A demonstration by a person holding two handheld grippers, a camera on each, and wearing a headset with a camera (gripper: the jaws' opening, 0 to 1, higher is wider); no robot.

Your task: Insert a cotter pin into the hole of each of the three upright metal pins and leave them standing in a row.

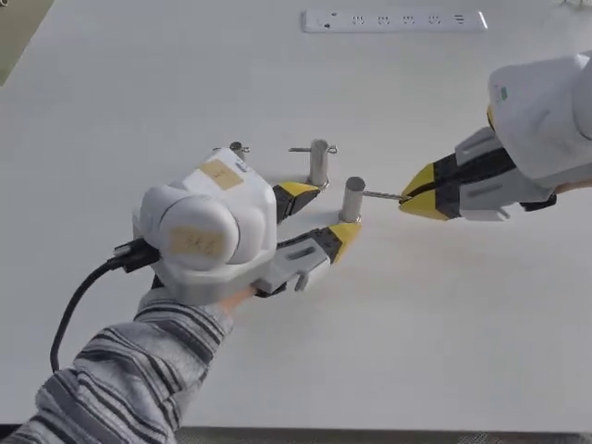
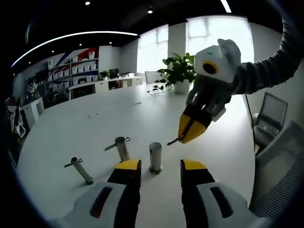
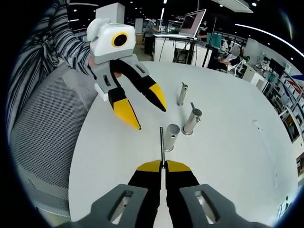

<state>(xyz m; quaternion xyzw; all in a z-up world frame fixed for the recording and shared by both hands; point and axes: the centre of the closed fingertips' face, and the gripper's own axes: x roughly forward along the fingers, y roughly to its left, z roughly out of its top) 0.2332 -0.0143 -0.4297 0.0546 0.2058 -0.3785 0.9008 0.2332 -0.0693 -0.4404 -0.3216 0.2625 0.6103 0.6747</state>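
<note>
Three upright metal pins stand in a row on the white table. The far pin (image 1: 237,148) and the middle pin (image 1: 319,163) each carry a cotter pin through the top. The near pin (image 1: 352,199) has none. My left gripper (image 1: 324,211) is open, and the near pin (image 2: 155,156) stands just ahead of its jaws, between the tips. My right gripper (image 1: 412,199) is shut on a cotter pin (image 1: 381,195) that points at the near pin's top, its tip close beside it. In the right gripper view the cotter pin (image 3: 161,145) reaches up next to the near pin (image 3: 171,137).
A white power strip (image 1: 393,20) lies at the far edge of the table. A black cable (image 1: 79,301) trails from the left gripper along a striped sleeve (image 1: 129,379). An office chair (image 2: 268,114) stands past the table edge, and a potted plant (image 2: 178,71) sits on the table's far end.
</note>
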